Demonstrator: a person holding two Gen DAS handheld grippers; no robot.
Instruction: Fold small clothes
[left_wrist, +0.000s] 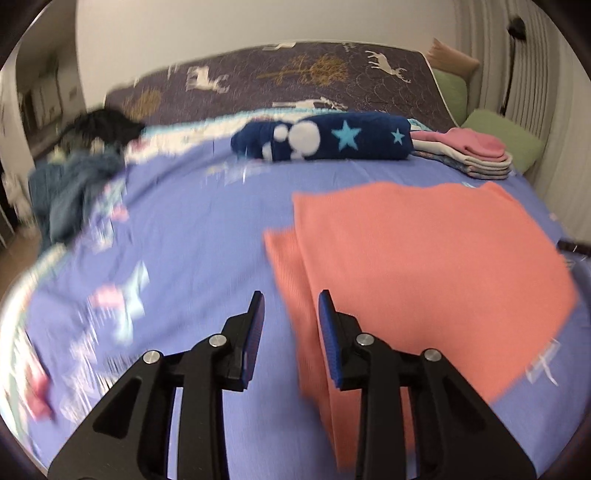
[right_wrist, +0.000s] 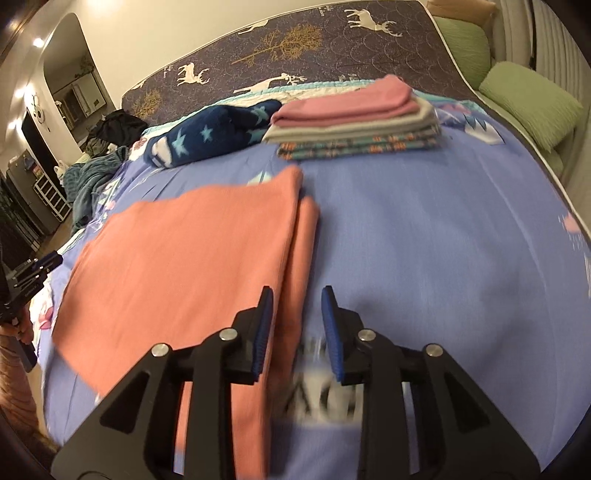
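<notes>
Hovering over the folded salmon cloth (left_wrist: 424, 251), both grippers' fingers (left_wrist: 258, 314) stand slightly apart, holding nothing

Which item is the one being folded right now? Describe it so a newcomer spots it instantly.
On the lilac bedsheet, nearest both cameras, lies the salmon-orange garment, spread flat with one side folded over. Unlike the pink-topped folded stack and the navy star-patterned roll behind it, it is plain and single-coloured.
</notes>
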